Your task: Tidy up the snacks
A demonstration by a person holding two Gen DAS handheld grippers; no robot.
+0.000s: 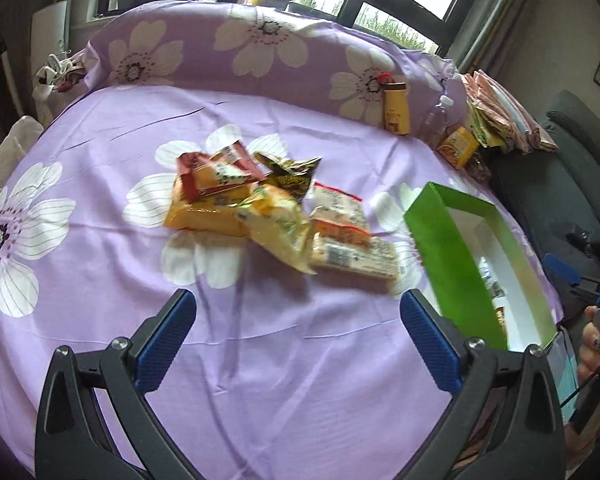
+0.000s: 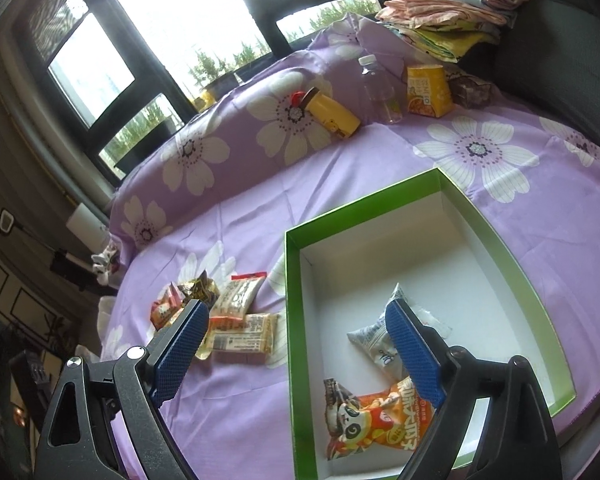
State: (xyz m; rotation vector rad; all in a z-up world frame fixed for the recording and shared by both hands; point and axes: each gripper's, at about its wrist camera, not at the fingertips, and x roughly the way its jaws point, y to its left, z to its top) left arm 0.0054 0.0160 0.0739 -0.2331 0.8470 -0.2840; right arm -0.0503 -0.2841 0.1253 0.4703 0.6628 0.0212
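Note:
A pile of snack packets (image 1: 260, 204) lies on the purple flowered cloth; it also shows in the right wrist view (image 2: 228, 320). A green box (image 1: 452, 264) with a white inside stands to its right. In the right wrist view the box (image 2: 294, 320) holds an orange panda packet (image 2: 380, 420) and a silver-grey packet (image 2: 376, 340). My left gripper (image 1: 298, 336) is open and empty, short of the pile. My right gripper (image 2: 296, 350) is open and empty, above the box's left wall.
At the back against a flowered pillow (image 1: 260, 44) lie a yellow bottle (image 1: 396, 110), a clear water bottle (image 2: 378, 88) and a yellow snack box (image 2: 426, 90). Folded cloths (image 2: 452, 12) are stacked on a dark sofa (image 1: 560, 184). Windows are behind.

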